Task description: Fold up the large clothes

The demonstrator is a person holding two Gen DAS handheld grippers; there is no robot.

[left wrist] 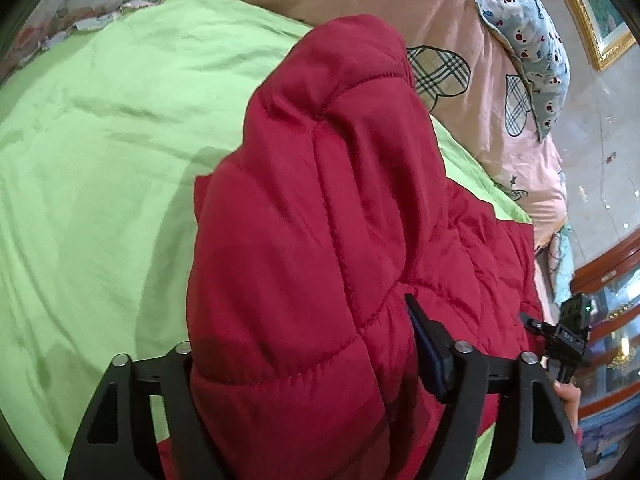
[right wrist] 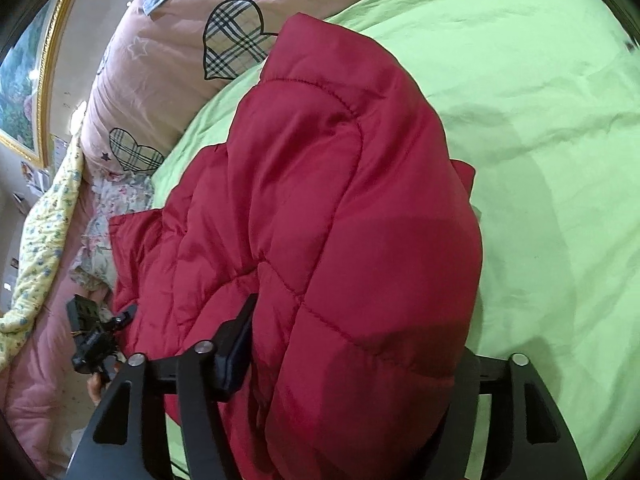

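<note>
A dark red quilted jacket point(left wrist: 320, 220) point(right wrist: 340, 200) lies folded in a thick bundle on a light green bedspread point(left wrist: 100, 140) point(right wrist: 540, 120). My left gripper point(left wrist: 304, 320) straddles the near edge of the bundle with its jaws wide. Its right finger point(left wrist: 424, 340) stands clear beside the fabric, while the left finger is hidden behind the jacket. My right gripper point(right wrist: 360, 320) straddles the same edge from the other side. Its left finger point(right wrist: 236, 340) stands apart from the cloth and its right finger is hidden under the bundle. Neither gripper pinches the cloth.
A pink quilt with plaid hearts point(left wrist: 460, 20) point(right wrist: 160, 60) is heaped behind the jacket, with a blue patterned pillow point(left wrist: 528, 48) on it. Floral bedding point(right wrist: 44, 220) hangs at the bed's side. A gold-framed picture point(left wrist: 592, 12) and a wooden cabinet point(left wrist: 608, 272) stand beyond.
</note>
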